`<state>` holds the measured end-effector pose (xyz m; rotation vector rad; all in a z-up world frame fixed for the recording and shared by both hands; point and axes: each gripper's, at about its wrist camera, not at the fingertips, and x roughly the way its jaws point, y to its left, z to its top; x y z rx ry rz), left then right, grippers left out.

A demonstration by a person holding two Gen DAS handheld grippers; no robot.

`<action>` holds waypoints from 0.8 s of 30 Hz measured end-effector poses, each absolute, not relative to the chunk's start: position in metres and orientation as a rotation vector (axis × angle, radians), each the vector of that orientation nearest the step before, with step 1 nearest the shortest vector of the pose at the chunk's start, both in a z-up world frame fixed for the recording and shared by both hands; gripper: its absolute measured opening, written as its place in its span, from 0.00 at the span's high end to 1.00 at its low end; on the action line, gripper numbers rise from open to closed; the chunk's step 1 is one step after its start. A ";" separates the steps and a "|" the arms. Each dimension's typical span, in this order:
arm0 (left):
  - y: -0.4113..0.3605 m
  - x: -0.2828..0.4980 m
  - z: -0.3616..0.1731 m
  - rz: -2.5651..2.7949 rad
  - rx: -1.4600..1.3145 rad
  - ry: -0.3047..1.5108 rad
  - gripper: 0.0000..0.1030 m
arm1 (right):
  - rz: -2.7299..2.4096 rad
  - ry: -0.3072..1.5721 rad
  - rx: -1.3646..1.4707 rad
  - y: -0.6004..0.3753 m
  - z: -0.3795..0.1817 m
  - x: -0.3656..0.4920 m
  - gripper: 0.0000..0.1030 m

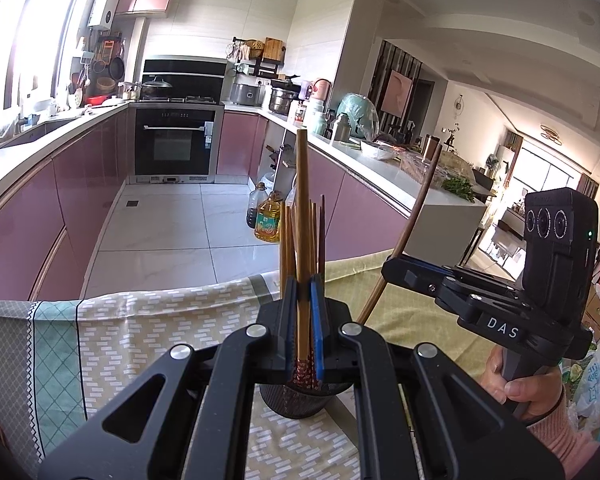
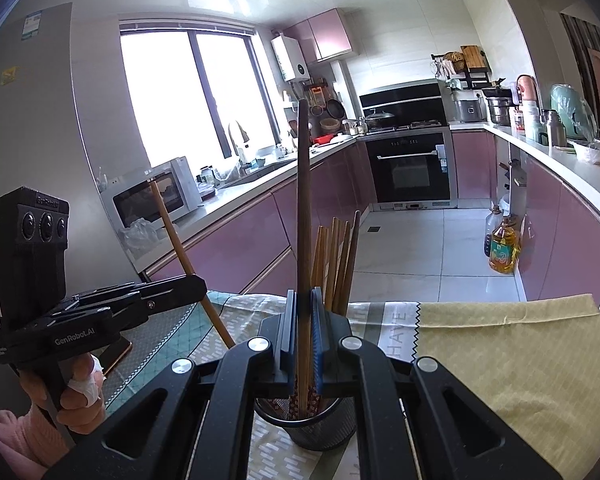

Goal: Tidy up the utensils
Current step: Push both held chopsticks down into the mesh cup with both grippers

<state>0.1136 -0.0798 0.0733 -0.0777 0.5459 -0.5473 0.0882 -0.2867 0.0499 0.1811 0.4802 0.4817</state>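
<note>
Both grippers, left (image 1: 303, 320) and right (image 2: 305, 320), each clamp one chopstick (image 1: 302, 216) over the holder (image 2: 320, 428); lower straight, release gently.

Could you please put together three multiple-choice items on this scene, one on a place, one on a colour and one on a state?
1. Where do the loose chopsticks stand?
A. In a black mesh holder on the tablecloth
B. On the kitchen floor
C. In the microwave

2. What colour are the lower kitchen cabinets?
A. White
B. Pink
C. Dark green

3. How is the left gripper at this moment?
A. Wide open over the cloth
B. Shut on nothing
C. Shut on a chopstick

Answers:
1 A, the sticks rise out of the mesh holder standing on the patterned tablecloth.
2 B, the cabinet fronts along both counters are pink.
3 C, its jaws clamp a light wooden chopstick, just as the right gripper clamps a darker chopstick.
</note>
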 end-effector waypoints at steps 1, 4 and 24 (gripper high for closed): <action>-0.080 0.114 0.073 -0.547 -0.078 0.549 0.93 | 0.481 0.482 0.181 -0.287 0.049 0.089 0.94; -0.082 0.117 0.071 -0.545 -0.076 0.556 0.93 | 0.482 0.489 0.183 -0.285 0.047 0.091 0.94; -0.092 0.130 0.052 -0.546 -0.068 0.612 0.93 | 0.489 0.532 0.187 -0.281 0.030 0.098 0.94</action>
